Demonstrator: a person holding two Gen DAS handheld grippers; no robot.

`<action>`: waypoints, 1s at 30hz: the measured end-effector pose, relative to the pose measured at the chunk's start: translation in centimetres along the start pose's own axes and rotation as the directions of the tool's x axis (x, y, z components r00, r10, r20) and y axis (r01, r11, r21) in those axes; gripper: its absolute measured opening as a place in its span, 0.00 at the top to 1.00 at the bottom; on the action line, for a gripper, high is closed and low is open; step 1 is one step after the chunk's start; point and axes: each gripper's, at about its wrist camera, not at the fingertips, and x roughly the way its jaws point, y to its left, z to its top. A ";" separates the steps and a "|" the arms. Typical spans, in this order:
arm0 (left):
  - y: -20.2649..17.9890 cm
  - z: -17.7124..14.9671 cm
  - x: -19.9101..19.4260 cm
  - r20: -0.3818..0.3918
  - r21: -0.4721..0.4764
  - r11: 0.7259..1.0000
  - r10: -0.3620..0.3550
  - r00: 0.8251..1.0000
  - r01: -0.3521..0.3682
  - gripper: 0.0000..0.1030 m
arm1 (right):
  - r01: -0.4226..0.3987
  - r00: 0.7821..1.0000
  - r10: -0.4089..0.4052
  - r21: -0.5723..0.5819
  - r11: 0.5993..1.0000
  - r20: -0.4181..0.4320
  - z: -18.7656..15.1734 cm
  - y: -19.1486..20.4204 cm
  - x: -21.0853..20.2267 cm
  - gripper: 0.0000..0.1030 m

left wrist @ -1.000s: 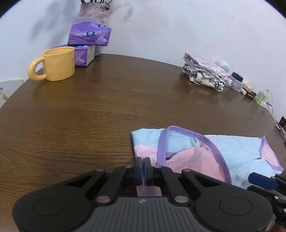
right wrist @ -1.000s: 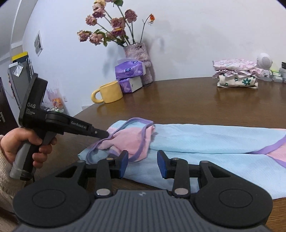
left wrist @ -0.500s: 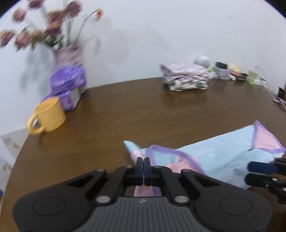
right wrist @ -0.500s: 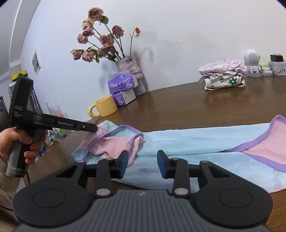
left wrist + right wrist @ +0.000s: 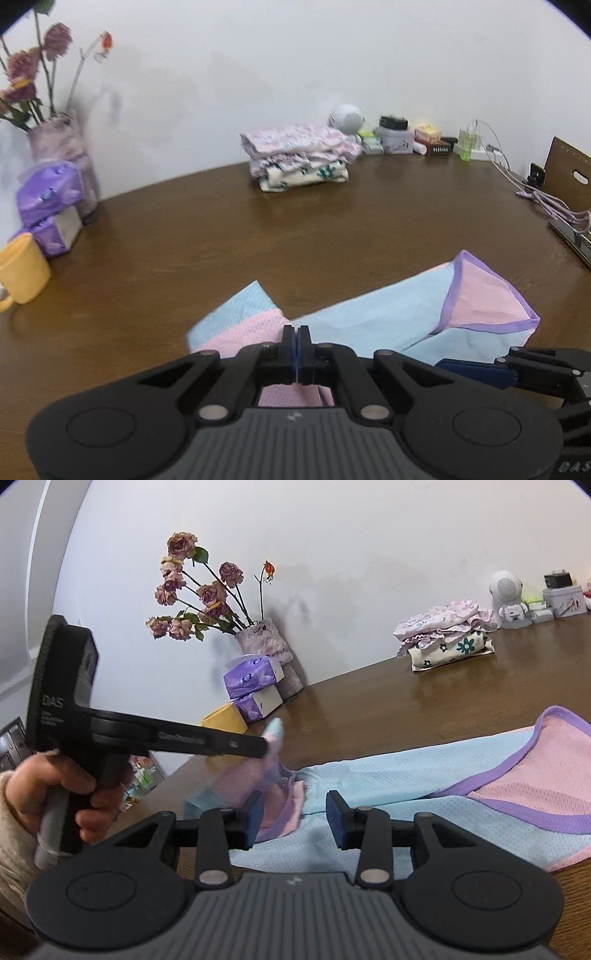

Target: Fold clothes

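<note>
Light-blue mesh garment (image 5: 369, 325) with pink panels and purple trim, spread on the brown worktop (image 5: 295, 236), long axis running left to right across the near edge in both wrist views. Pink purple-edged opening (image 5: 535, 760) at the right end; left end bunched and lifted off the wood. Left claw (image 5: 296, 347) clamped tight on that lifted pink-and-blue corner, cloth hanging beneath the jaws, a hand (image 5: 55, 797) in a cream sleeve on its grip. Right claw (image 5: 295, 818) hanging over the blue middle part, jaws parted, nothing pinched between the blue pads. Broad bare wood beyond the garment toward the wall. Folded floral clothes stack (image 5: 299, 162) at the far edge, well apart. Yellow mug (image 5: 22, 273), purple tissue packs (image 5: 255, 686) and vase of dried roses (image 5: 266, 646) at far left. Small white robot figure (image 5: 508, 598), tins and cables at far right.
</note>
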 end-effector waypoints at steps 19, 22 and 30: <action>1.5 -1.8 -3.5 0.111 -0.097 0.990 -0.095 0.989 0.106 0.64 | 0.017 0.999 -0.011 0.105 0.994 -0.053 0.0 -2.1 0.7 0.62; 3.3 -3.1 -5.1 0.120 -0.103 0.994 -0.007 0.993 0.020 0.54 | 0.035 0.997 -0.028 0.101 0.994 -0.069 0.1 -1.9 1.1 0.58; 6.4 -6.2 -4.0 0.103 -0.150 0.987 -0.038 0.994 0.053 0.53 | 0.009 0.990 0.016 0.172 0.985 -0.143 2.1 -0.5 5.4 0.52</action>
